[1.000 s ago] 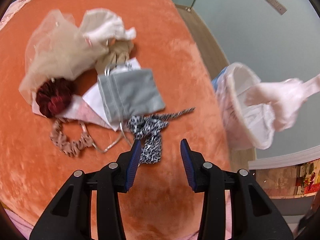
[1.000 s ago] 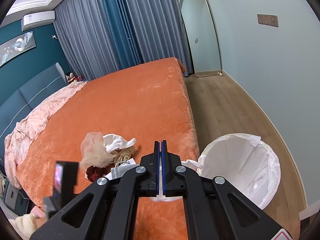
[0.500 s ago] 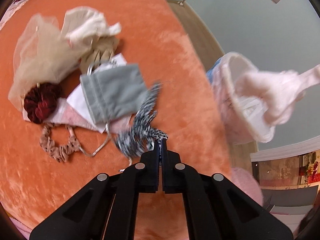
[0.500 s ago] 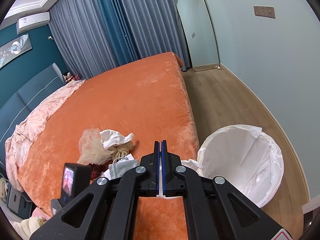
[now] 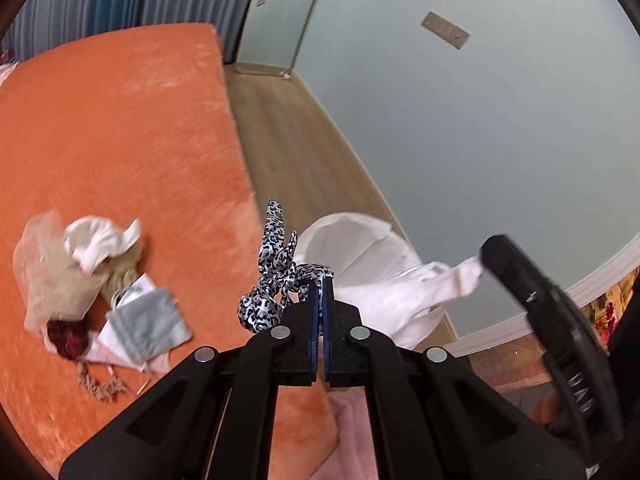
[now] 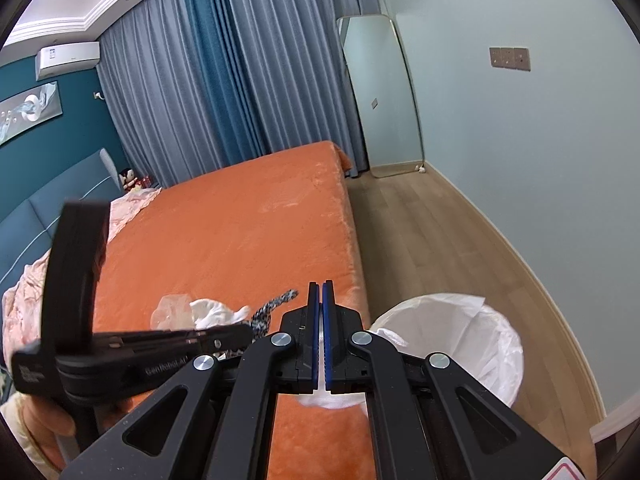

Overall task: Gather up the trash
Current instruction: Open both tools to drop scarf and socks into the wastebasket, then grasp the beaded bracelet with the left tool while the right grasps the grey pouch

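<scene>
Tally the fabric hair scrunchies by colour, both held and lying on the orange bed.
Black-and-white leopard-print scrunchie, clamped in the left gripper: 1
Dark red velvety scrunchie on the bed: 1
Dusty pink ruffled scrunchie on the bed: 1
Total: 3

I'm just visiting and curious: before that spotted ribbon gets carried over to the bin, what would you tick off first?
1. Left gripper shut on the leopard-print scrunchie: ok, the fabric is pinched at the fingertips.
2. Scrunchie clear of the orange bed: ok, it hangs in the air.
3. Bin lined and open at the top: ok, the white liner shows.
4. Right gripper shut on the white cloth: ok, cloth trails from its tip over the bin.
5. Path to the bin free: not ok, the right gripper and its cloth sit above the opening.
6. Room left in the bin: cannot tell.
</scene>
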A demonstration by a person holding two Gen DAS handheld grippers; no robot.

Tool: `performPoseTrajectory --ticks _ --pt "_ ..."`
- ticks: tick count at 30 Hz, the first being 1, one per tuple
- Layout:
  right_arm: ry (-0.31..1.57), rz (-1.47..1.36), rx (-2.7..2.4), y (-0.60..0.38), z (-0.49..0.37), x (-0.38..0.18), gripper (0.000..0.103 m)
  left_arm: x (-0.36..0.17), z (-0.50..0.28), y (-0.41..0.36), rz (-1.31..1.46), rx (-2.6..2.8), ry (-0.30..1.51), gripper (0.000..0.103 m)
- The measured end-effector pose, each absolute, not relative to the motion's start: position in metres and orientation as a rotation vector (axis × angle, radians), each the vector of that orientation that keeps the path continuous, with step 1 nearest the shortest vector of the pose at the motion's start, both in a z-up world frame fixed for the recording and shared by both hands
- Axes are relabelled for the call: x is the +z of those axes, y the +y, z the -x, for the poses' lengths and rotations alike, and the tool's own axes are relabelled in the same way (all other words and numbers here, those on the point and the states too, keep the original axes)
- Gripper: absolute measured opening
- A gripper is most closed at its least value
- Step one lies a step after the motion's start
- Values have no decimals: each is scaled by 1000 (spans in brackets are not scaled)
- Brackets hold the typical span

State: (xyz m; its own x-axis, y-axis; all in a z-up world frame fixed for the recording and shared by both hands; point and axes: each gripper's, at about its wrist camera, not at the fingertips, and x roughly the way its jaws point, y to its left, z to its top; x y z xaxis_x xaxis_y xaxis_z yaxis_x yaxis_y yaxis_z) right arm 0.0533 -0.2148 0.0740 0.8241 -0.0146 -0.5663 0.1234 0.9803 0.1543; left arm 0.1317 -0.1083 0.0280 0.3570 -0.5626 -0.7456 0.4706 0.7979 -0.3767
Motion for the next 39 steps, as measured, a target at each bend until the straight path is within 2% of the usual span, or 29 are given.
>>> performPoseTrajectory --ticks 5,15,16,17,18,19,21,25,30,35,37,39 --pt "581 -192 -119 -245 -50 84 2 47 -136 -150 91 -735 988 1" --pt "598 -220 -189 -293 -51 76 3 45 -138 -213 67 -825 1006 2" --pt "598 -227 -200 -295 -51 75 4 44 -140 -218 68 -820 1008 10" --pt "594 -233 -209 -298 -51 74 9 43 -142 -221 71 -808 1016 18" --pt "597 -239 -221 -301 -52 73 11 42 -144 -223 82 -799 1024 35" --pt "598 -244 -231 -304 -52 73 13 42 -146 -223 94 -787 1020 40" --pt "601 -253 -241 -308 -51 72 16 44 -148 -223 102 -776 1008 40" --pt "593 -246 -255 -305 -47 74 29 45 -146 -218 76 -753 985 41" --pt "593 -230 -242 -291 -48 77 34 48 -140 -200 69 -727 965 41" --pt "582 -201 -215 -266 -48 85 44 55 -133 -171 57 -683 922 41" --pt "583 -196 -200 -255 -47 85 48 56 -130 -156 67 -660 912 48" --pt "589 -185 -184 -242 -47 85 50 55 -128 -135 82 -633 905 49"
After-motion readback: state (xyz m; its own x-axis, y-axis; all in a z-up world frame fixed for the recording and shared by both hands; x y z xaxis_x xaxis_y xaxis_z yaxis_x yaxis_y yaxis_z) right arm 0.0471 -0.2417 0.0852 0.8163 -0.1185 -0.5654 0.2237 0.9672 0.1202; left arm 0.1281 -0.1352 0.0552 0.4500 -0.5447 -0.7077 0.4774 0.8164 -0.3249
